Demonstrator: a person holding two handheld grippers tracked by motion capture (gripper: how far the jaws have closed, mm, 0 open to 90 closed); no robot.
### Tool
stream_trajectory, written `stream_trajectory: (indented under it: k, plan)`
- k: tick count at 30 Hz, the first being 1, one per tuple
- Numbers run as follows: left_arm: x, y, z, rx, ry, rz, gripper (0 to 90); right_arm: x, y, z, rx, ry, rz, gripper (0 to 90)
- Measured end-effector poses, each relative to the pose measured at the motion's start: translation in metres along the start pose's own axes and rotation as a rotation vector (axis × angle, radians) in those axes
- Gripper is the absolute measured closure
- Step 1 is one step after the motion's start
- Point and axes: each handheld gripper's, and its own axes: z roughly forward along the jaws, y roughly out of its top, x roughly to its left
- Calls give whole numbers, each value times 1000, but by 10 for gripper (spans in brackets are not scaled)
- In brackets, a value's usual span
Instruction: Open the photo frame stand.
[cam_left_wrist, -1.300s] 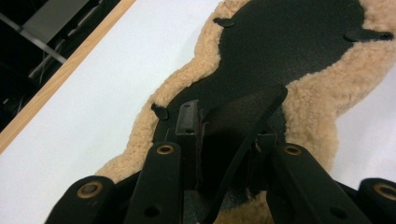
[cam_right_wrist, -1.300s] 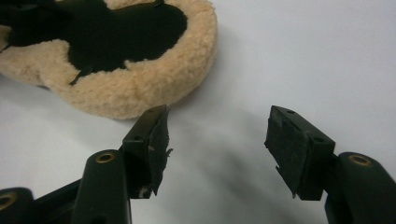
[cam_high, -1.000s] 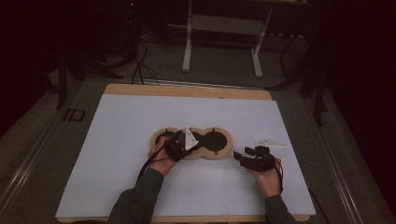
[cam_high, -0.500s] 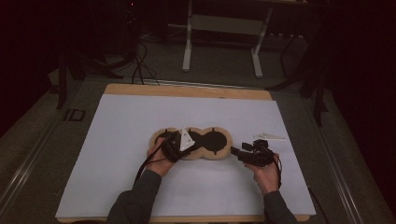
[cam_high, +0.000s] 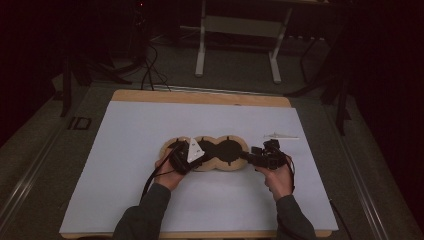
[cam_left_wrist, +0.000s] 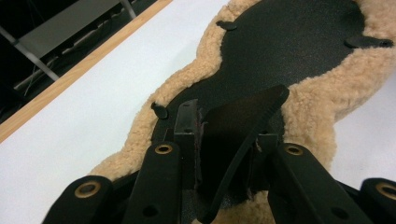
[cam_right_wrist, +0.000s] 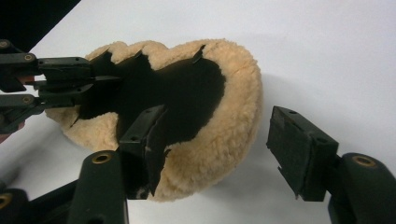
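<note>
Sheepskin-edged pad (cam_high: 210, 153): left gripper (cam_left_wrist: 224, 140) clamps its black flap as anchor; right gripper (cam_right_wrist: 219, 140), jaws spread, straddles fleece rim.

White sheet (cam_high: 150, 150) covers wooden counter (cam_high: 200, 97). Small pale object (cam_high: 280, 135) near sheet's right edge. Metal stand legs (cam_high: 237, 45), cables (cam_high: 147, 70) on floor beyond.

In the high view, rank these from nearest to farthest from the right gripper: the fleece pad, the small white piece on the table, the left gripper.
1. Fleece pad: its right end lies between the right gripper's jaws.
2. Small white piece: just beyond, up and right.
3. Left gripper: across the pad, at its left end.
</note>
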Motion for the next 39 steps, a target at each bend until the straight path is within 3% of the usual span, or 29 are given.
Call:
stream_trajectory:
  k: [5,6,15,23,28,32,35,39]
  plan:
    - [2,-1,-2,-14,-3,-14,725,-1,3,8,37,7,26,332]
    - [2,-2,-3,-18,-3,-14,725,-2,4,11,44,31,40,328]
    - [6,-4,-6,-50,-19,-67,717,3,11,16,69,69,34,313]
    - [10,-7,-11,-83,-21,-104,713,9,17,22,105,138,61,255]
    - [13,-8,-15,-98,-32,-123,706,15,21,20,93,122,53,279]
    - [10,-9,-18,-98,-9,-113,702,15,23,15,86,145,65,330]
    - [10,-10,-18,-104,-9,-115,699,15,23,15,86,145,66,334]
    - [12,-12,-23,-117,-17,-134,686,15,25,10,69,176,88,403]
